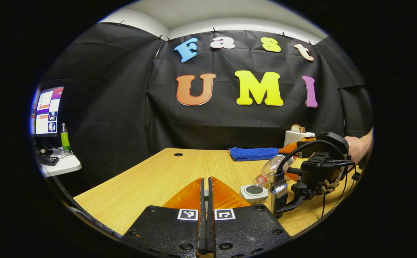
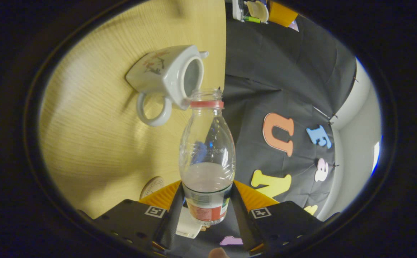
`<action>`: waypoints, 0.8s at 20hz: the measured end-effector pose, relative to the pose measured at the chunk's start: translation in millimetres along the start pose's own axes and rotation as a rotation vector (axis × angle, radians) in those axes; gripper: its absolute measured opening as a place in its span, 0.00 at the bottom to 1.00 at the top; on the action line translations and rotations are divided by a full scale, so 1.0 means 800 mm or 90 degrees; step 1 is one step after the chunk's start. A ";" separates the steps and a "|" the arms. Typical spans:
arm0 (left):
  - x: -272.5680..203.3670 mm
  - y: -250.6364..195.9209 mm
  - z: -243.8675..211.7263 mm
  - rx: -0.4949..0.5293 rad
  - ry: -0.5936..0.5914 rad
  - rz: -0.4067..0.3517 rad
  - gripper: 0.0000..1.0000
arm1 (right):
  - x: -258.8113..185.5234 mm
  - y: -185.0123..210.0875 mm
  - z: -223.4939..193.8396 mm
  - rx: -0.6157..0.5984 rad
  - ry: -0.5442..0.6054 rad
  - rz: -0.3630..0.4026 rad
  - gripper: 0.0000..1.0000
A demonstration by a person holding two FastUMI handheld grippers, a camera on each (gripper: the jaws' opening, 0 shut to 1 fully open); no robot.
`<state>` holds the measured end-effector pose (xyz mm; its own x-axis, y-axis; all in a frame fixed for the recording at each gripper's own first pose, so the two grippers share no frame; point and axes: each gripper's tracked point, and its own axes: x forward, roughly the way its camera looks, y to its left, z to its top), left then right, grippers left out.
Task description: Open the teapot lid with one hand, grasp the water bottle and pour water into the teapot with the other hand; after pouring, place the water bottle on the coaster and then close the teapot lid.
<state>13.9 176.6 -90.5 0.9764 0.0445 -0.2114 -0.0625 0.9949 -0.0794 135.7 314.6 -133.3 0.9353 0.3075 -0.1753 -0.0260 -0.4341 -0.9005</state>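
Over at the right side of the table (image 1: 151, 179), pouring: right gripper (image 2: 207, 190) clamped on the water bottle (image 2: 207, 143), both fingers pressed against the labelled lower body, neck tipped to the rim of the teapot (image 2: 165, 73). Cap off, lid off, mouth of the pot wide open.

Looks light, that bottle: thin clear plastic, partly full, water pooled towards the gripped end. Bound to dent under a hard squeeze and to shift weight as it empties. Best held where it is now, low on the body around the label.

Teapot glazed, hard, slick and chippable; no knocking the neck on that rim. Handle loop facing this way.

Left gripper (image 1: 205, 181) up off the wood, jaws pinched to a slit with a pale sliver between them. Possibly the lid knob, impossible to tell.

Smooth pale wood, flat, nothing to stop a slide. Round coaster (image 2: 152, 186) lying just beside the right gripper's base. Blue cloth (image 1: 254, 153) at the far edge, monitor (image 1: 47, 111) off on a side desk.
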 end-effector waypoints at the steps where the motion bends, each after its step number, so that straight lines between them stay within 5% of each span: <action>1: 0.000 0.000 0.000 0.000 0.000 -0.001 0.02 | 0.000 -0.002 0.000 -0.007 -0.001 -0.004 0.72; 16: -0.002 0.003 0.001 -0.004 -0.004 0.000 0.03 | 0.002 -0.020 0.006 -0.072 -0.009 -0.045 0.72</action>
<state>12.5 179.0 -89.7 0.9777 0.0455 -0.2050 -0.0641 0.9943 -0.0853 135.7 325.7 -121.2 0.9281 0.3525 -0.1200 0.0799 -0.5034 -0.8604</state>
